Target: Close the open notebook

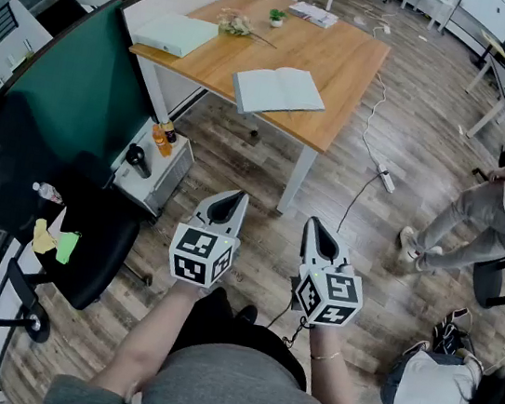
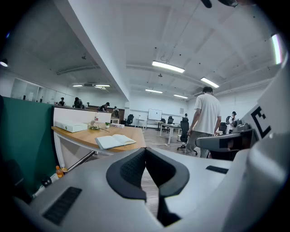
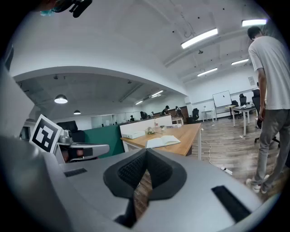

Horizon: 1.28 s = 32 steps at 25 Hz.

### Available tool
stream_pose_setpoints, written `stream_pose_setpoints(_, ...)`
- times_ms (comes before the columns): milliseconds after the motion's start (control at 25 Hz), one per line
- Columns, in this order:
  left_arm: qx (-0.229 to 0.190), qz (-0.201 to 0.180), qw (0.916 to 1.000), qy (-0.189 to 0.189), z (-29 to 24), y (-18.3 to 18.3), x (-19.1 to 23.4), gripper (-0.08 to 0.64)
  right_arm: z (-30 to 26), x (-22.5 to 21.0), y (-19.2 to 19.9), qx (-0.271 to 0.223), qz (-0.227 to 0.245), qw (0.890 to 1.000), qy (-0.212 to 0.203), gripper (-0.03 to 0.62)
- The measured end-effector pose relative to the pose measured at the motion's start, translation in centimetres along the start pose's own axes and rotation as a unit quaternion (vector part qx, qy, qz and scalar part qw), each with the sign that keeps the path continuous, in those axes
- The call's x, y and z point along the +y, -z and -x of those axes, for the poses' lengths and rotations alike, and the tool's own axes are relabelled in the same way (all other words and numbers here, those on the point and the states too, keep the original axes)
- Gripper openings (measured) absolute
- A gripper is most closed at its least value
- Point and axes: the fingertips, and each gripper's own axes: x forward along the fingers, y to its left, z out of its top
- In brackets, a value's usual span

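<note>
Approach first: closed, empty left tool [image 1: 229, 204] and right tool [image 1: 320, 237] hover well apart from the open white notebook [image 1: 279, 89] on the upper-centre wooden table [image 1: 347, 69].

Bright, even light from ceiling strip lamps [image 2: 168, 67]; strong fisheye bending at edges, dark vignetted corners, soft shadows.
</note>
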Motion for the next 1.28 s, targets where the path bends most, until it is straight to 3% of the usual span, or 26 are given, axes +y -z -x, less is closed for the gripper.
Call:
stream_pose_setpoints(400,0.002,0.012,0.9999,-0.004,-0.2,0.3,0.2,0.025,0.5,-0.4,0.4,-0.01,-0.027,1.0,-0.001,0.004)
stream_pose_setpoints(680,0.013,0.025,0.9996,-0.002,-0.2,1.6,0.2,0.029,0.3,-1.6,1.6,-0.001,-0.053,0.998,0.021,0.03)
stream_pose_setpoints(1280,0.015,0.027,0.9992,-0.025,-0.9,1.6,1.0,0.148,-0.1,-2.7,2.1,0.019,-0.065,0.998,0.019,0.097)
